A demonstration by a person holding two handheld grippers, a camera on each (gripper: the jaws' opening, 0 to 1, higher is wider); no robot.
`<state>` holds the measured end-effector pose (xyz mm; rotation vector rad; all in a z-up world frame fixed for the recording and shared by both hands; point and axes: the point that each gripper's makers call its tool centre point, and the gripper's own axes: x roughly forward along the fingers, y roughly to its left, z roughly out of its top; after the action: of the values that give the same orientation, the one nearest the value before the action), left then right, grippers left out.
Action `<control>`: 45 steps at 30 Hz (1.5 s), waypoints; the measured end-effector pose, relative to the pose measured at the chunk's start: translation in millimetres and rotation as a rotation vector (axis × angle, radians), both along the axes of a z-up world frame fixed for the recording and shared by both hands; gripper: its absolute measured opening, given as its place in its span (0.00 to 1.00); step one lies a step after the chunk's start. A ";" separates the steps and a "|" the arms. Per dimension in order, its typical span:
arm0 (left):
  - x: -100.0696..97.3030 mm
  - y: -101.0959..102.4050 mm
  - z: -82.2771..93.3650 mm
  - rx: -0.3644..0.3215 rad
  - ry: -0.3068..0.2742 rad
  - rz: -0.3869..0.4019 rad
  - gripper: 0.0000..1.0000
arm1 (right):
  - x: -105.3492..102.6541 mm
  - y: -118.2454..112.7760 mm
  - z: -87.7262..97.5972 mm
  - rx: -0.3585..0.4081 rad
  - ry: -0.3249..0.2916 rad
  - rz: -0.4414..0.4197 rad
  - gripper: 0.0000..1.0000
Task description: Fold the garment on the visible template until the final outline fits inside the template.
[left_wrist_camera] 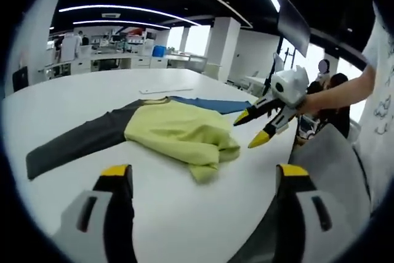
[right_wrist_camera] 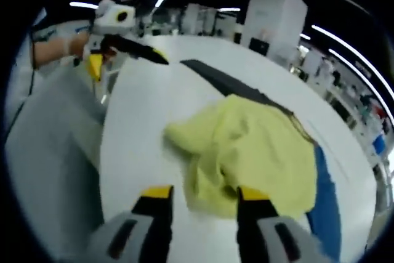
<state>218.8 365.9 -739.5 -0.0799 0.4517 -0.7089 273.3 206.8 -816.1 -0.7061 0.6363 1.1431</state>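
Location type: open-plan office or laboratory floor.

Supporting evidence:
- Ceiling: dark, fitted with long linear light strips (left_wrist_camera: 123, 13), some curved, running across the room.
- Structure: large white square columns (left_wrist_camera: 223, 47) stand on the open floor; 1 also appears in the right gripper view (right_wrist_camera: 275, 13).
- Furnishing: rows of white desks and cabinets (left_wrist_camera: 117, 61) line the far side, carrying equipment too small to identify.
- Work surface: a broad white bench (left_wrist_camera: 92, 100) with a smooth, rounded edge.
- Daylight: bright windows (left_wrist_camera: 197, 38) behind the columns.
- Occupancy: a person (left_wrist_camera: 332, 100) sits at the far right of the bench.
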 end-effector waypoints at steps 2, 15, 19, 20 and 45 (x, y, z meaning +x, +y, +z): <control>-0.5 1.2 0.7 -0.002 0.000 0.004 0.93 | -0.3 0.9 -2.2 -0.019 -0.019 0.015 0.31; -1.6 -5.0 -3.3 -0.007 0.010 0.006 0.91 | 6.7 2.6 -12.3 -0.090 -0.025 0.029 0.00; -1.8 -6.0 -5.6 -0.006 0.014 0.003 0.91 | 12.3 7.7 17.9 -0.038 -0.008 0.020 0.00; -1.8 -6.1 -6.1 -0.007 0.014 0.003 0.91 | 15.5 11.5 30.2 -0.004 0.004 0.006 0.00; -3.9 -4.5 -10.7 -0.008 0.035 0.017 0.87 | 122.0 68.7 111.2 0.087 0.065 -0.112 0.00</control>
<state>214.9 361.4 -750.2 -0.1040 0.4814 -0.6931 395.4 275.5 -704.8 -0.5543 0.6693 1.0868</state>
